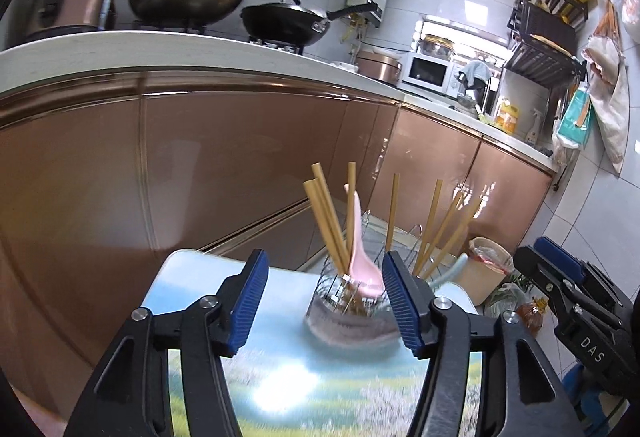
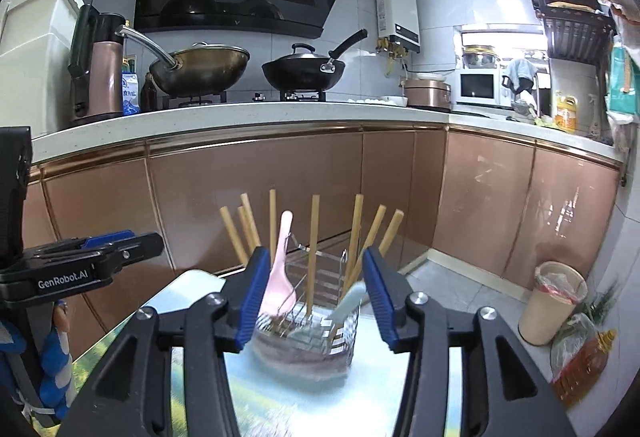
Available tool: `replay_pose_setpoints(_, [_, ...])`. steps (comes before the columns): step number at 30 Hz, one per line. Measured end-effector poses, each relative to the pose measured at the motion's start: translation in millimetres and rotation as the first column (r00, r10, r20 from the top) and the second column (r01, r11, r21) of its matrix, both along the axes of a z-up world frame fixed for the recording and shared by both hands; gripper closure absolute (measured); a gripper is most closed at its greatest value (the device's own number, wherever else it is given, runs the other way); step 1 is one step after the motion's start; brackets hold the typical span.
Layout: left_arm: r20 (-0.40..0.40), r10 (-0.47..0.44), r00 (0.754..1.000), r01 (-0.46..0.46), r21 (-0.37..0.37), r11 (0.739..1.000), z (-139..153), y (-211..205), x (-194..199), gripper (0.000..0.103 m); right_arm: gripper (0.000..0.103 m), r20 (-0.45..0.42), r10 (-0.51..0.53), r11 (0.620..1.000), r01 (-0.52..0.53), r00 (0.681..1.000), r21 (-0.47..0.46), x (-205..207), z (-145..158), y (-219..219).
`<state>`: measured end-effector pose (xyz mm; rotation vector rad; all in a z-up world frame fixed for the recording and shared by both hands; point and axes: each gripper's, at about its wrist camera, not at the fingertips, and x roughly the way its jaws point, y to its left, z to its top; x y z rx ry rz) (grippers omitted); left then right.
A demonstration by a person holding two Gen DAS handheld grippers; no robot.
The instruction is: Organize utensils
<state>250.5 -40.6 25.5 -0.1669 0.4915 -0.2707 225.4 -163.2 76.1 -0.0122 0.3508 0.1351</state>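
Note:
A wire utensil holder (image 1: 348, 301) (image 2: 316, 317) stands on a small table with a landscape picture top (image 1: 280, 377) (image 2: 280, 405). Several wooden chopsticks (image 1: 326, 217) (image 2: 312, 237) stand upright in it, together with a pink spoon (image 1: 358, 249) (image 2: 280, 269) and a pale blue spoon (image 2: 348, 303). My left gripper (image 1: 324, 293) is open, its blue pads on either side of the holder in the picture, holding nothing. My right gripper (image 2: 312, 293) is open too, and nothing is between its fingers. The right gripper (image 1: 560, 273) also shows at the right edge of the left wrist view.
Copper-coloured cabinets (image 2: 280, 189) under a white counter (image 2: 240, 121) run behind the table. Two woks (image 2: 200, 69) (image 2: 304, 71) sit on the stove. On the floor at right stand a lined waste bin (image 2: 554, 301) and an oil bottle (image 2: 580, 369).

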Motion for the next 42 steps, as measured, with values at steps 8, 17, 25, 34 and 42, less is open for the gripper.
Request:
replay_pose_setpoints(8, [0.007,0.062,0.998,-0.063,0.062,0.996,2.8,22.4,-62.3,0.03,0.043,-0.048,-0.033,0.999,0.034,0.998,0.019,-63.7,-6.9,17.4])
replay_pose_setpoints(17, [0.026,0.115,0.993,-0.117,0.103,0.988,7.6,40.9,-118.2,0.02,0.032,-0.041,-0.054,0.998,0.055,0.998,0.025,-126.6,-4.3,24.2])
replay_pose_setpoints(25, [0.092,0.175,0.98,-0.187,0.148,0.971,16.5,48.2,-160.9,0.008,0.028,-0.014,-0.092,0.995,0.093,0.996,0.033,-169.9,1.0,16.3])
replay_pose_setpoints(34, [0.176,0.203,0.963,-0.241,0.229,0.943,20.9,39.9,-197.5,0.0,0.028,-0.003,-0.117,0.993,0.117,0.993,0.027,-201.9,1.1,11.4])
replay_pose_setpoints(42, [0.178,0.184,0.967,-0.225,0.253,0.941,11.3,40.8,-211.1,0.0,0.028,-0.019,-0.154,0.988,0.155,0.988,0.027,-213.8,-7.1,2.8])
